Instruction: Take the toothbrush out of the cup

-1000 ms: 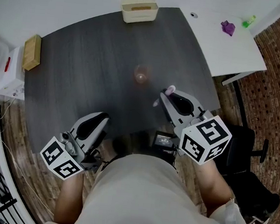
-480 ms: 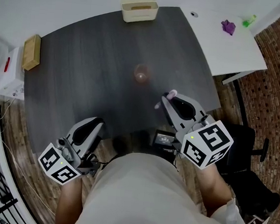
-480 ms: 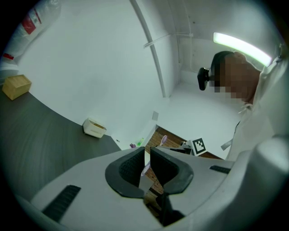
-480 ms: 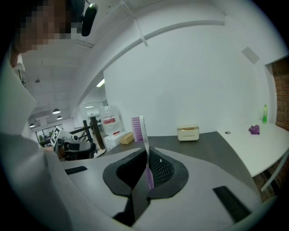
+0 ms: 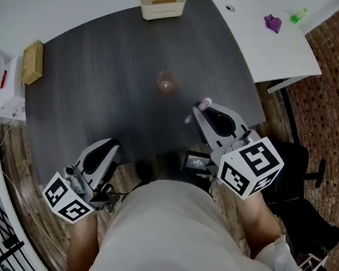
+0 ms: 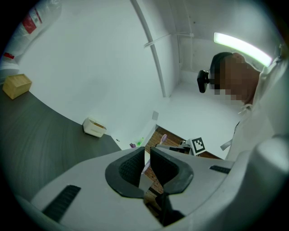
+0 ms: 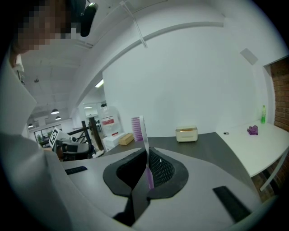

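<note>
Dark tabletop (image 5: 91,83) fills the head view; at its near left edge the left gripper (image 5: 103,150) is held with jaws nearly together on nothing. Mid-table stands the clear cup (image 5: 166,82), brushless. Rightward, the toothbrush (image 7: 145,149), slim with lilac bristles, is clamped upright by the right gripper (image 7: 146,169), clear of the cup; a firm, level carry is judged best.

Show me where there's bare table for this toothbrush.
Widest free patch: dark grey table left of the clear cup, out to the wooden block. Also bare between cup and cream box. Crowded along the near edge: small black device beside the right gripper holding the purple toothbrush.
</note>
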